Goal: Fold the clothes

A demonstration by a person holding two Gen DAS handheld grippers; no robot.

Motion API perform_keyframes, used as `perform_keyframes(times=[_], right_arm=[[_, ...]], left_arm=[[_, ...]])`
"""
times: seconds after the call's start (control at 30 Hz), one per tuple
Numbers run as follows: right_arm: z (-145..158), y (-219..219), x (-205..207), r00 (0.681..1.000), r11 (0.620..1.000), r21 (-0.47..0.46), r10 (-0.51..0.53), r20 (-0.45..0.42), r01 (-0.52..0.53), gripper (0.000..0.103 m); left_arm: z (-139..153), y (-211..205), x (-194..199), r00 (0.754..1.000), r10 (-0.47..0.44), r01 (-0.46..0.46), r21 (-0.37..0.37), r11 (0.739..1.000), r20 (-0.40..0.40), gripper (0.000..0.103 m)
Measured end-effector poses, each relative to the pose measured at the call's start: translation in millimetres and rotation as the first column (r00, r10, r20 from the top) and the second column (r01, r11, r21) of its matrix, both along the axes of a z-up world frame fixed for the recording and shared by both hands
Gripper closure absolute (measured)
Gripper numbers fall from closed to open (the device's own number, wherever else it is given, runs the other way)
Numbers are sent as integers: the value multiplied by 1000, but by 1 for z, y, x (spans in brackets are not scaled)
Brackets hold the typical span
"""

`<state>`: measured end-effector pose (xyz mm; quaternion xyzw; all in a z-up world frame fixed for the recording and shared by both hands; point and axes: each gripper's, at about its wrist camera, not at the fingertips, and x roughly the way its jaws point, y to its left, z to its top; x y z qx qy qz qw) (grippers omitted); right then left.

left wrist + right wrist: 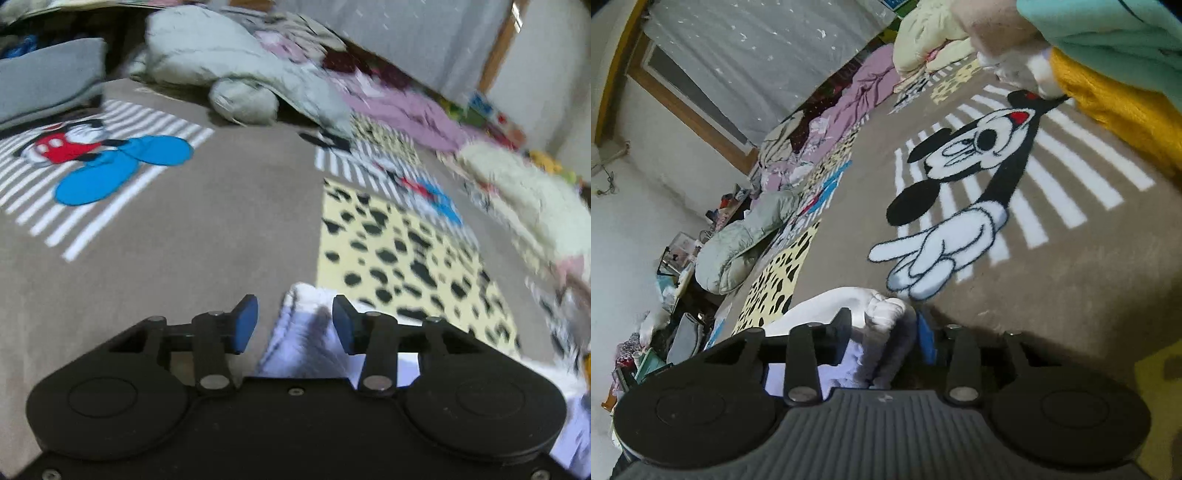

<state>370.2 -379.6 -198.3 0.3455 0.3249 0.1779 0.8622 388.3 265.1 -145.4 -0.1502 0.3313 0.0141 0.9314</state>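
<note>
Two grippers working over a brown cartoon-print blanket [184, 258], with heaps of bedding and clothes crowding its far edges. Lying on the blanket near its leopard-spotted patch [399, 251]: the white garment [306, 332], partly bunched, running under both tools.

Hovering with jaws spread, the left gripper [294, 321], blue pads either side of a white fold and, as far as can be judged, not pinching it. Risking a miss here: closing on a single thin layer, or on blanket pile along with cloth, and dragging the blanket up with the fold.

Straddling a bunched white knot of the same garment, the right gripper [886, 328]; whether clamping or merely framing it, impossible to tell, one pad being hidden by cloth. Risking, in judgement, a lopsided fold if lifting by a wad rather than an edge, or a slip if moving out of step.
</note>
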Motion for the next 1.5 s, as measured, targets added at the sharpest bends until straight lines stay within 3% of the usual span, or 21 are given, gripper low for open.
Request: perform_keyframes(times=[0.13, 0.2, 0.3, 0.43, 0.5, 0.6, 0.7, 0.73, 0.77, 0.83, 0.93, 1.07, 1.17, 1.23, 1.3, 1.33, 1.37, 1.47, 1.5], right_arm=[[1, 7, -7, 998, 998, -55, 13, 57, -10, 59], [3, 11, -10, 996, 996, -88, 27, 81, -20, 59], [4, 15, -12, 994, 993, -115, 32, 104, -20, 58], [4, 14, -15, 991, 993, -116, 14, 136, 2, 58], [4, 13, -19, 986, 992, -121, 0, 165, 21, 58], [1, 18, -15, 990, 987, -157, -5, 141, 28, 62], [-1, 18, -13, 991, 985, -164, -22, 131, 44, 69], [-3, 17, -14, 991, 986, -157, -33, 129, 53, 71], [-3, 16, -14, 991, 987, -151, -37, 129, 57, 73], [-5, 14, -13, 991, 989, -136, -40, 126, 57, 73], [-5, 15, -13, 991, 989, -140, -37, 128, 55, 72], [-5, 18, -15, 990, 987, -152, -41, 134, 61, 71], [-5, 18, -16, 990, 986, -156, -46, 134, 67, 73], [-5, 19, -16, 989, 984, -162, -50, 136, 72, 73], [-5, 18, -16, 989, 984, -161, -50, 136, 72, 73], [-6, 18, -16, 989, 985, -160, -50, 136, 72, 73], [-6, 18, -16, 989, 985, -159, -50, 136, 72, 73], [-8, 16, -16, 989, 987, -147, -51, 139, 71, 74], [-8, 16, -16, 989, 987, -145, -50, 141, 71, 74]], left_arm=[[-4, -13, 9, 998, -54, 55, 77, 995, -15, 77], [-5, -19, 13, 996, -81, 83, 115, 990, -25, 94], [4, -16, 7, 997, -76, 75, 105, 992, 8, 99], [29, -3, -4, 990, -13, 11, 15, 1000, 142, 99], [22, 0, 6, 993, 19, -21, 19, 1000, 117, 99], [-7, 0, 28, 999, 51, -52, 66, 996, 12, 98], [-17, 2, 31, 998, 68, -68, 50, 996, 5, 94], [-16, 3, 30, 997, 72, -72, 49, 996, 1, 89], [-12, 2, 26, 996, 85, -85, 60, 995, 0, 77], [-1, -1, 15, 994, 104, -105, 96, 990, 17, 75], [20, -27, -12, 997, 25, -35, 144, 989, 69, 75], [29, -93, -43, 980, -175, 161, 143, 976, 93, 75], [15, -148, -50, 940, -329, 319, 109, 941, 88, 75], [0, -187, -52, 903, -430, 422, 151, 894, 21, 75], [-8, -214, -61, 873, -487, 473, 257, 843, -11, 74], [-11, -218, -63, 878, -478, 463, 302, 834, -25, 73], [-12, -213, -62, 900, -434, 417, 341, 843, -27, 73], [-12, -148, -44, 978, -207, 202, 346, 916, -23, 73], [-10, -125, -41, 991, -129, 130, 328, 936, -25, 73]])
